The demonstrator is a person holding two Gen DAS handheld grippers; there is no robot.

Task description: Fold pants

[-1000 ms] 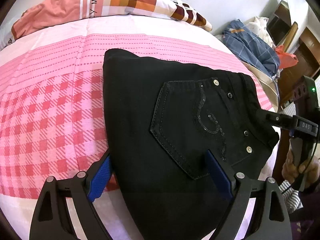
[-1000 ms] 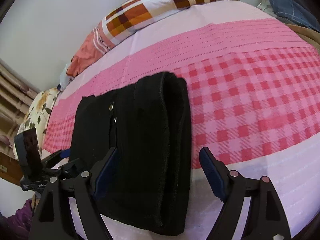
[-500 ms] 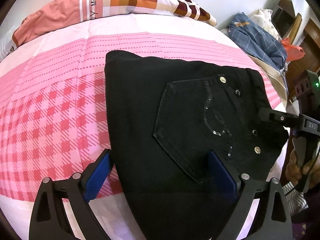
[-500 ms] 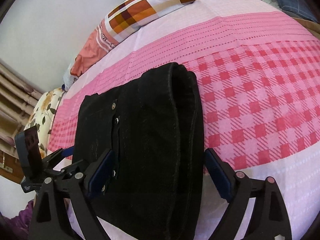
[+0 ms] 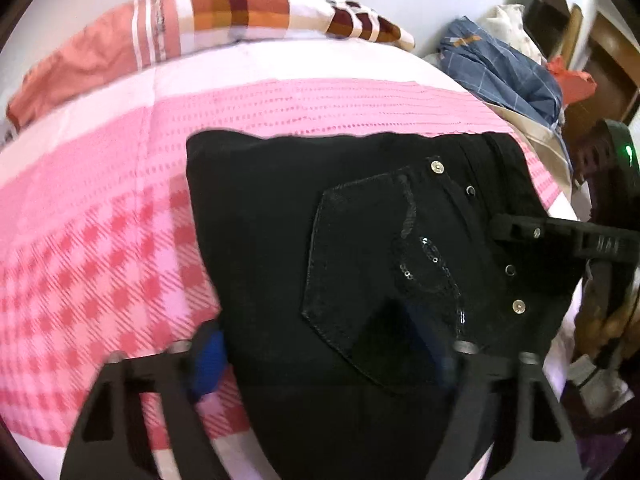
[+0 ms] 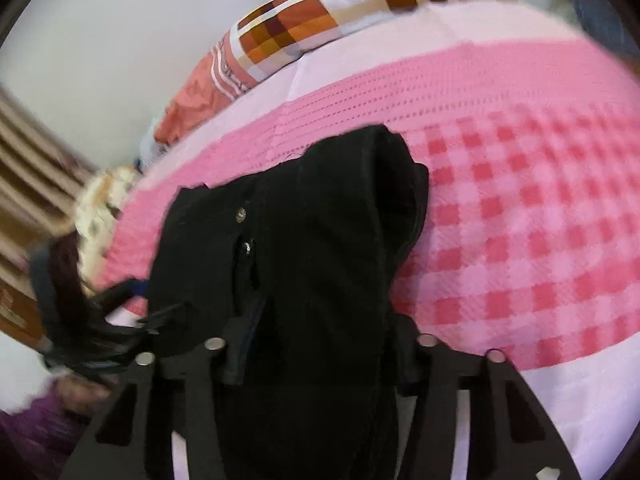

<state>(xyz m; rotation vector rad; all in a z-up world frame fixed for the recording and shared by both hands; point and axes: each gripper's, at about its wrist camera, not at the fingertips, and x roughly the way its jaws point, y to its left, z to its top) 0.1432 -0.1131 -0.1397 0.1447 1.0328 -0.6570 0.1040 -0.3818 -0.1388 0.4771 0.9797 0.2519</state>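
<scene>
You have both tongs closing across the near edge of the black sequin-pocket denim pants (image 5: 360, 240) on the pink checked bed (image 5: 100, 240) (left tongs (image 5: 320, 356), right tongs (image 6: 320, 344), cloth between each pair, grip unconfirmed), positioned to lift for another fold.

pillow text (image 5: 159, 24): dark lettering along a white stripe, too blurred to read
right tool body (image 5: 608, 243): raised characters, illegible
pants (image 5: 360, 240): sequin swirl on pocket, no lettering

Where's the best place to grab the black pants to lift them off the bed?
Grip the pants along the near edge, both grippers coming in from the front, apart. They lie folded in a thick flat stack on the bed; taking every layer at that edge keeps the fold together.
</scene>
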